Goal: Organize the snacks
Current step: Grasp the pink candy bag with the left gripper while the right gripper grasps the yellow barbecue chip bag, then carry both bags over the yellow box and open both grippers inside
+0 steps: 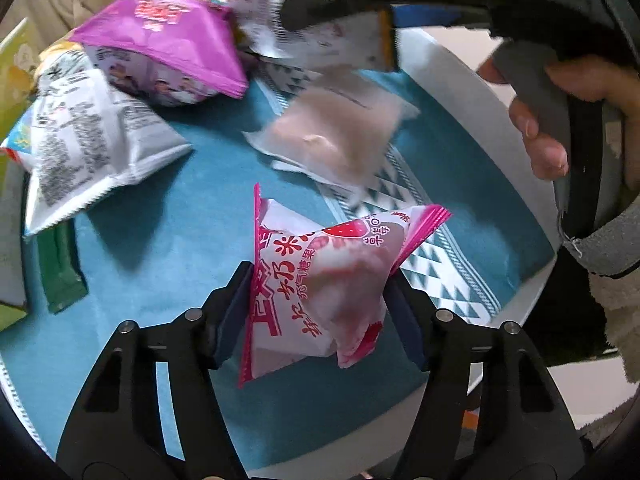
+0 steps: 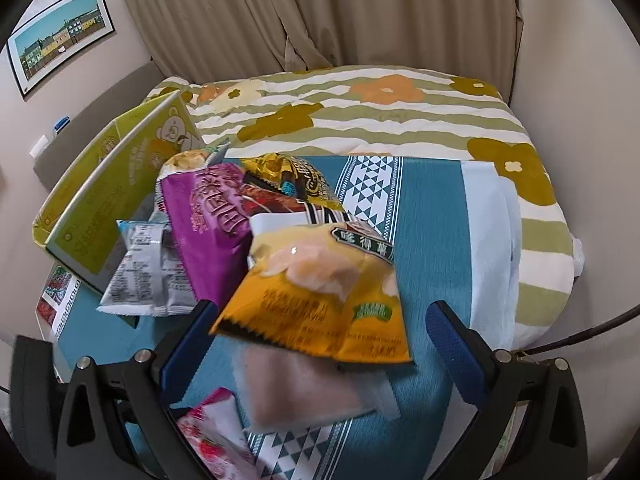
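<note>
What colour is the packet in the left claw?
Pink and white packet with red lettering; left wrist view shows it best.

The pale brownish packet is smeared by motion in both views; its print cannot be read. In the right wrist view the orange-yellow bag covers that packet's far end, and the pink strawberry packet is cut off by the lower edge. In the left wrist view the right gripper's dark body hides the packets at the blue cloth's far edge; whether its jaws grip anything there is unclear.
</note>
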